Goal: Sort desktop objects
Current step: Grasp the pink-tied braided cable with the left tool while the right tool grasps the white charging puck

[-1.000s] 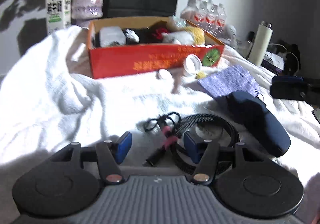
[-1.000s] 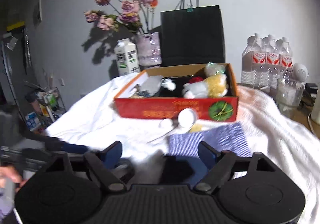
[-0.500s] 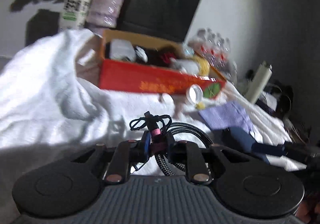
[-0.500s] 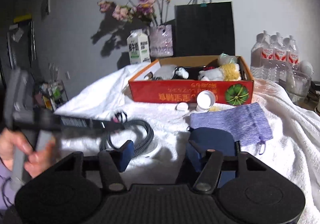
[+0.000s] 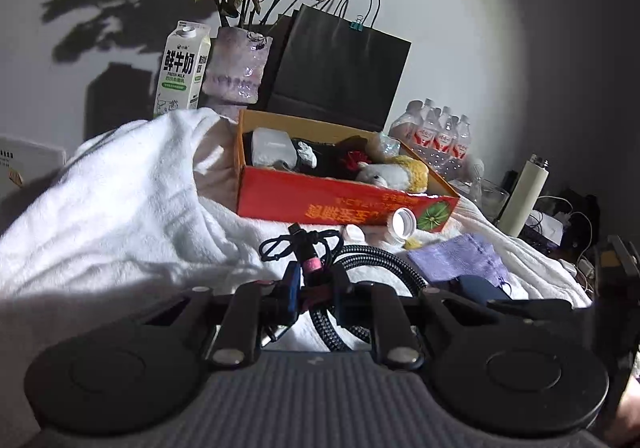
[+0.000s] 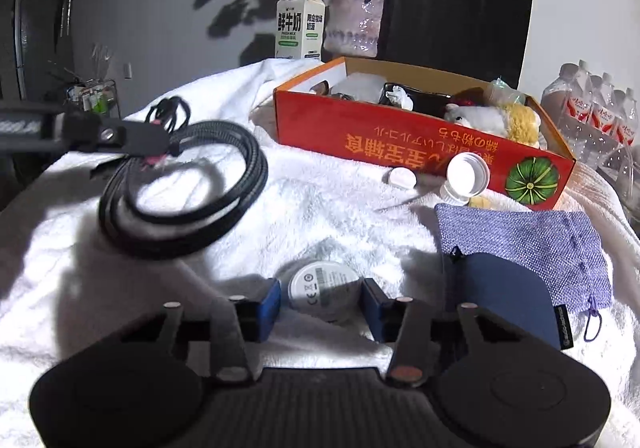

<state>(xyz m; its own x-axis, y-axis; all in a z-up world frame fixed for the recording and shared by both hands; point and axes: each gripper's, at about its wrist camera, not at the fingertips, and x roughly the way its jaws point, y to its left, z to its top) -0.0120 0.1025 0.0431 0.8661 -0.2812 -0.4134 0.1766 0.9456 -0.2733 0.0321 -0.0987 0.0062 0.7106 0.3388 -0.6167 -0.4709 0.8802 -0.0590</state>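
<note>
The left gripper (image 5: 316,290) is clamped on the coiled black cable (image 6: 180,183) at its pink-banded bundle and holds it lifted above the white towel (image 6: 320,207), so carrying it to the red box (image 6: 400,143) looks like the step in hand. The right gripper (image 6: 320,306) has just been closing; its jaws stand narrowly apart on either side of a small white round device (image 6: 322,290), with gaps showing, not yet pinching. Next, it probably needs to close squarely on the disc.
</note>
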